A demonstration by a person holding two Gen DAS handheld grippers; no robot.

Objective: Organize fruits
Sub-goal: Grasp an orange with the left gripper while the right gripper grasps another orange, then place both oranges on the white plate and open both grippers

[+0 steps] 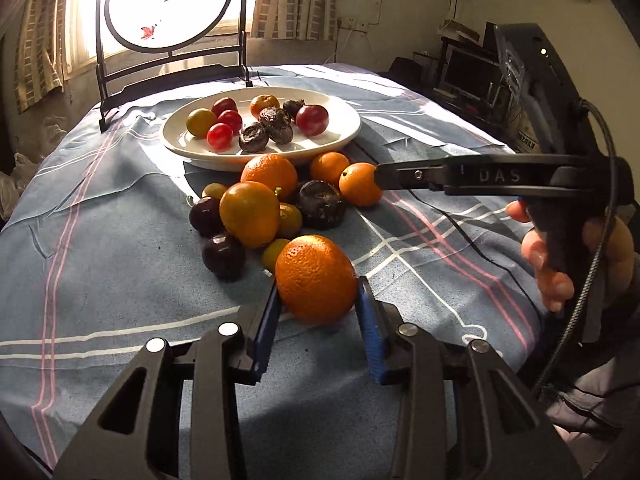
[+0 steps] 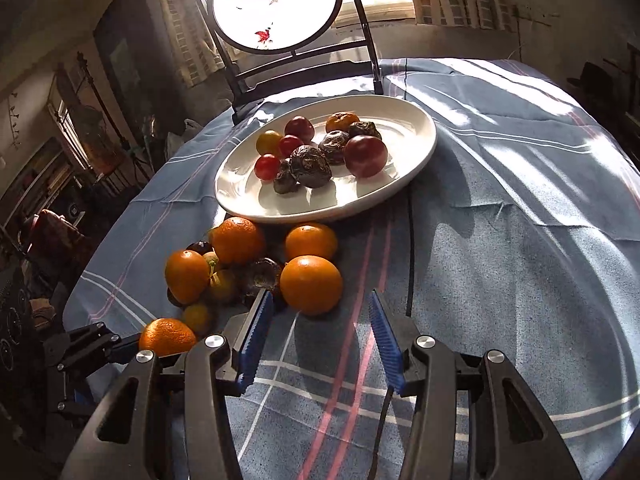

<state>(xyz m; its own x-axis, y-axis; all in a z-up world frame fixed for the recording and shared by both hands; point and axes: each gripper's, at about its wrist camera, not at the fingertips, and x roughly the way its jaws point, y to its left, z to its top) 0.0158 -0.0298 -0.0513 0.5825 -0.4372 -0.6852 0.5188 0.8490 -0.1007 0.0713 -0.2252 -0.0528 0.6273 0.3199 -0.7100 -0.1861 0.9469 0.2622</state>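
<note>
A white plate holds several red, yellow and dark fruits; it also shows in the right wrist view. A pile of oranges, dark plums and small yellow fruits lies on the cloth in front of it. My left gripper is shut on a large orange, its blue pads against both sides. That orange also shows in the right wrist view. My right gripper is open and empty, its fingers just short of another orange; its tip shows in the left wrist view against that orange.
A blue checked tablecloth covers the round table. A dark-framed round screen stands at the table's far edge before a bright window. A black cable runs across the cloth. Shelves and electronics stand at the right.
</note>
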